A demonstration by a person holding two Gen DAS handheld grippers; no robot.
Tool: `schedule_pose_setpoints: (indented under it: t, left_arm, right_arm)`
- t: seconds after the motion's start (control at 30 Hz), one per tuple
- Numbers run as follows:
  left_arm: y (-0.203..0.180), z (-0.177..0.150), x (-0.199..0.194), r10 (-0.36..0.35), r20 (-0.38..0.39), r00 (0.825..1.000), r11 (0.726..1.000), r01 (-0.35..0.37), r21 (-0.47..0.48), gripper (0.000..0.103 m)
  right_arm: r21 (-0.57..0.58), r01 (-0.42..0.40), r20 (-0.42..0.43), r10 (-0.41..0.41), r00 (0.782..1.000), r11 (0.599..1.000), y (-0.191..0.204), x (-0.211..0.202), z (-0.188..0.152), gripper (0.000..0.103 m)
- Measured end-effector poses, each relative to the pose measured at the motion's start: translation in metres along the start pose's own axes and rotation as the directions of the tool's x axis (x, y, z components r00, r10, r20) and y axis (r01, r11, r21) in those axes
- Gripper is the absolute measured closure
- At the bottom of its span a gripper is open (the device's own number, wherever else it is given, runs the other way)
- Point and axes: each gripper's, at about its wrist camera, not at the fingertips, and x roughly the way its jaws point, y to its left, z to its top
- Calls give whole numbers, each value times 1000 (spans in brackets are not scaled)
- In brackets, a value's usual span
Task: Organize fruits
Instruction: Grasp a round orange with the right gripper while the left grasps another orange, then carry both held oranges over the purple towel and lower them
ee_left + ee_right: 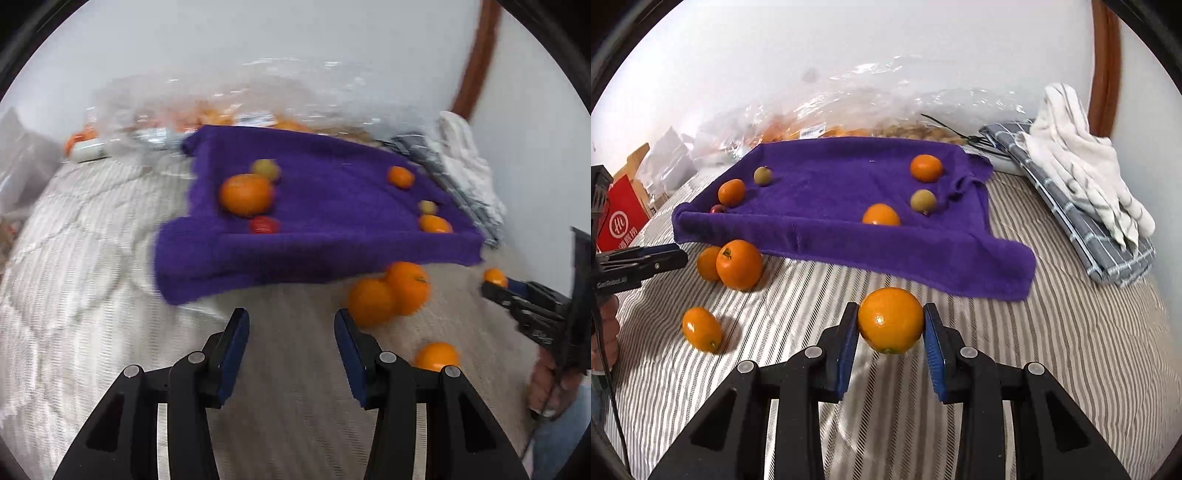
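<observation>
We see a bed under a grey-and-white striped cover, and on it a purple towel draped so its edges rise like a shallow tray, lying toward the far edge of the bed by the wall. Behind it sits a clear plastic bag of more fruit, and at the far right corner a folded striped cloth carries a crumpled white one. On the towel we count three oranges, two small greenish fruits and a red one half hidden at its near left rim. On the bare cover in front of the towel's near edge, two oranges touch each other, and one smaller orange lies nearer to us. The right gripper is clenched on a glossy orange, round with a small stem dimple, pressed between both blue-padded fingers above the cover, in front of the towel's near edge. The left gripper holds nothing; its fingers stand apart over bare cover, the touching pair just beyond its right finger. Both grippers tilt downward toward the bed; a hand grips each handle at the frame edges.
</observation>
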Motion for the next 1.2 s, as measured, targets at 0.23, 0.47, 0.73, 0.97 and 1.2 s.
schedule_pose_setpoints:
  t: [0.23, 0.47, 0.73, 0.97, 1.2]
  left_arm:
    - [-30, 3, 12, -50, -27, 998, 999, 51, 9, 57]
    - [-37, 7, 27, -55, -51, 997, 998, 54, -28, 71]
    - [-27, 4, 20, -88, 0, 996, 994, 88, -72, 74]
    - [-16, 0, 5, -55, 75, 996, 992, 63, -108, 74]
    - [-15, 3, -6, -13, 129, 992, 995, 26, -100, 74]
  right_arm:
    - [22, -26, -5, 27, 1000, 999, -8, -6, -9, 69]
    - [31, -38, 14, 37, 999, 999, -11, -12, -12, 69]
    - [40, -39, 13, 38, 999, 998, -15, -13, -13, 69]
    - [54, -18, 22, 17, 1000, 998, -19, -19, -17, 69]
    - [86, -1, 17, 0, 1000, 996, -23, -21, -12, 69]
